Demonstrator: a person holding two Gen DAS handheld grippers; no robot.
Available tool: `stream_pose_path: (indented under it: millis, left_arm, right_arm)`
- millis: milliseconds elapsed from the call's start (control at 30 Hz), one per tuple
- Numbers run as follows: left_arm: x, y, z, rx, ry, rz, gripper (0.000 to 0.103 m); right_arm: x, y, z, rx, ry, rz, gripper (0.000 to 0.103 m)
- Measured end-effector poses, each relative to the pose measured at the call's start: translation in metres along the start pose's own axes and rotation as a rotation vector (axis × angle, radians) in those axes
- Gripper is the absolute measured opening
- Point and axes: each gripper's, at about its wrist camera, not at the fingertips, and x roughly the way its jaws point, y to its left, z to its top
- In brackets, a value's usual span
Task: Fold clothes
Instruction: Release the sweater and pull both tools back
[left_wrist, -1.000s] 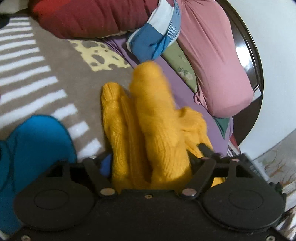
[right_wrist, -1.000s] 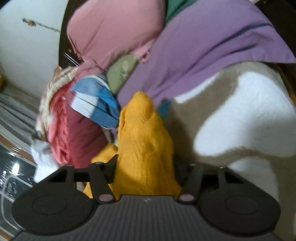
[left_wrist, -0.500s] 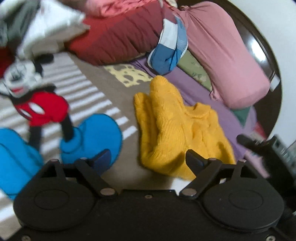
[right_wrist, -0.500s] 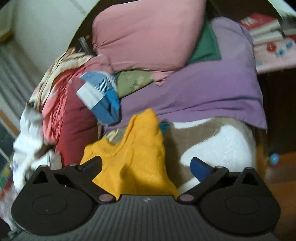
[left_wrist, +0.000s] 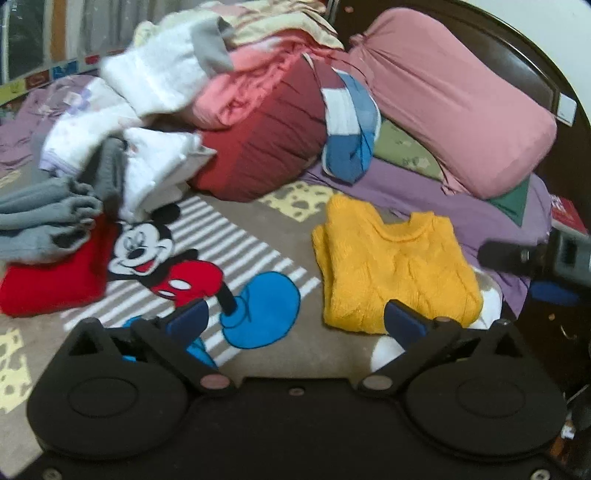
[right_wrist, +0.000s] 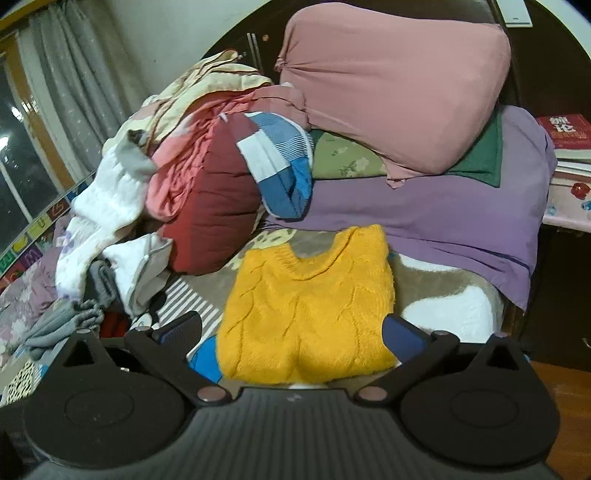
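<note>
My left gripper (left_wrist: 293, 319) and right gripper (right_wrist: 291, 332) both have their jaws spread apart, gripping nothing. The yellow sweater (right_wrist: 306, 295) lies folded on the cartoon blanket (left_wrist: 236, 236) on the bed, just beyond my jaws, near the purple sheet (right_wrist: 424, 210) and pink pillow (right_wrist: 391, 81).

Dim warm indoor light, soft shadows, heavy fisheye bending at edges; left view's laundry pile (left_wrist: 155, 92) smeared with blur.
</note>
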Motion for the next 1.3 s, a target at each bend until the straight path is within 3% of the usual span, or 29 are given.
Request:
stream_pose_path:
  millis: [500,733,1067,1300]
  left_arm:
    - [-0.045,-0.028,0.006,-0.043,0.026,0.027,0.103]
    - [-0.056,-0.031,0.002,-0.098,0.033,0.004,0.103]
    - [-0.069,-0.039,-0.005,-0.048,0.02,0.04,0.103]
    - [-0.073,-0.045,-0.006,-0.037,0.023,0.007,0.103]
  right_arm:
    - [-0.056,-0.008,0.005,-0.089,0.058,-0.092,0.103]
    - [-0.068,-0.008,0.003,-0.138,0.083,-0.105,0.103]
    - [-0.08,-0.003,0.001,-0.18,0.073,-0.126,0.103]
    - [-0.085,-0.001,0.0,-0.199,0.069,-0.124,0.103]
